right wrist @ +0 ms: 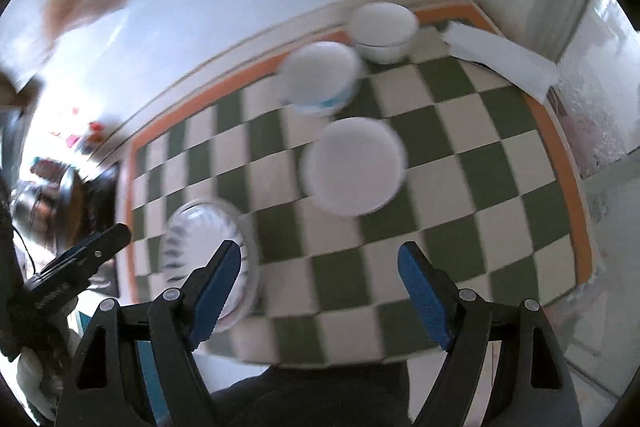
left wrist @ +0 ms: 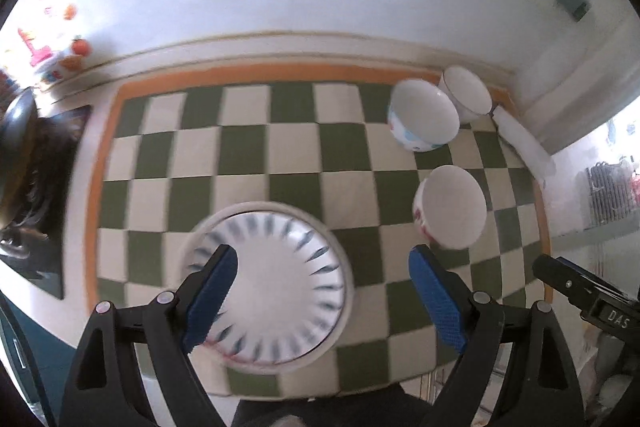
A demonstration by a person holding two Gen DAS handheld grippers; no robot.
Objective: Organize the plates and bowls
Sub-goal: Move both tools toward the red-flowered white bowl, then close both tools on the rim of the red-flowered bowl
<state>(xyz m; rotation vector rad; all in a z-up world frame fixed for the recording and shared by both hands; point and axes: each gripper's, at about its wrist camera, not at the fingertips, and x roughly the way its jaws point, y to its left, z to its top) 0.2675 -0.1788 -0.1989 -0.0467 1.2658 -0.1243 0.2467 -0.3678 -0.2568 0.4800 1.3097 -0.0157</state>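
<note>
Motion blur smears my right view; my left finger [left wrist: 210, 291] hides part of the plate [left wrist: 276, 283], whose pattern is unreadable.

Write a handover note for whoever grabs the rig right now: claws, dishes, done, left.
Left claw: open, empty, above the patterned plate.
Right claw: open, empty, over the checkered mat.
Plates: the patterned plate sits on a plain white plate, near-left on the mat.
Bowls: red-patterned bowl alone mid-right; blue-patterned bowl further back; two nested white bowls in the far-right corner, beside a folded white cloth.
Done: plates stacked, two bowls nested.
Left: probably gather the two loose bowls with the rest.
</note>
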